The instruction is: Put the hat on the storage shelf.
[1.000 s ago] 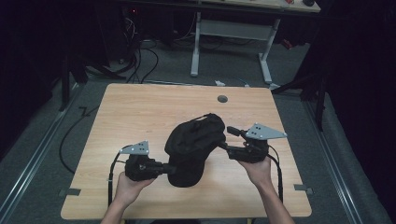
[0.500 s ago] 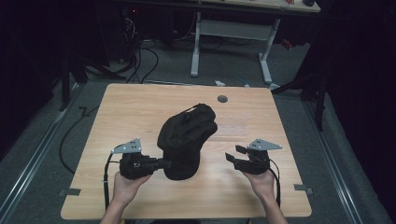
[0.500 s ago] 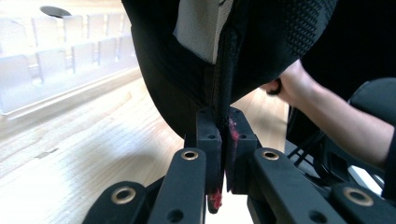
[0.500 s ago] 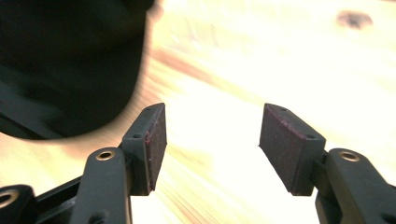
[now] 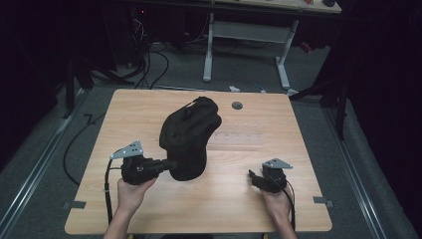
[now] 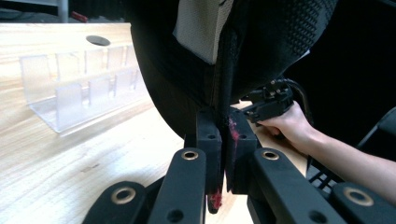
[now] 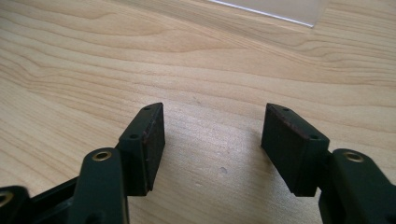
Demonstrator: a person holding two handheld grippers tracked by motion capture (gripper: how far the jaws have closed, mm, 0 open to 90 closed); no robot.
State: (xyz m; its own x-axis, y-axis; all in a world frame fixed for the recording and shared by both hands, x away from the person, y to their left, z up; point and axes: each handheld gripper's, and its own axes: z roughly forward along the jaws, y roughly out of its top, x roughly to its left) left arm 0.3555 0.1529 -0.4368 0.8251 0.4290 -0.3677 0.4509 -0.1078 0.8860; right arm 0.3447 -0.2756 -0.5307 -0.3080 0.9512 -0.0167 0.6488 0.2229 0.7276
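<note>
My left tool [image 5: 166, 165] pinches the black cap's [image 5: 189, 137] edge; my right tool [image 5: 255, 178], wide and empty, sits low over the worktop [image 5: 249, 209]. I'd keep the pinch firm, lowering gently.

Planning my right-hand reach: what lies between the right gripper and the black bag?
In the high view, only bare wooden table separates the open right gripper from the black bag, which the left gripper holds.

A dim room: grey carpet floor [image 5: 378, 164], a white-legged desk [image 5: 246, 37] behind the wooden table [image 5: 149, 214].
</note>
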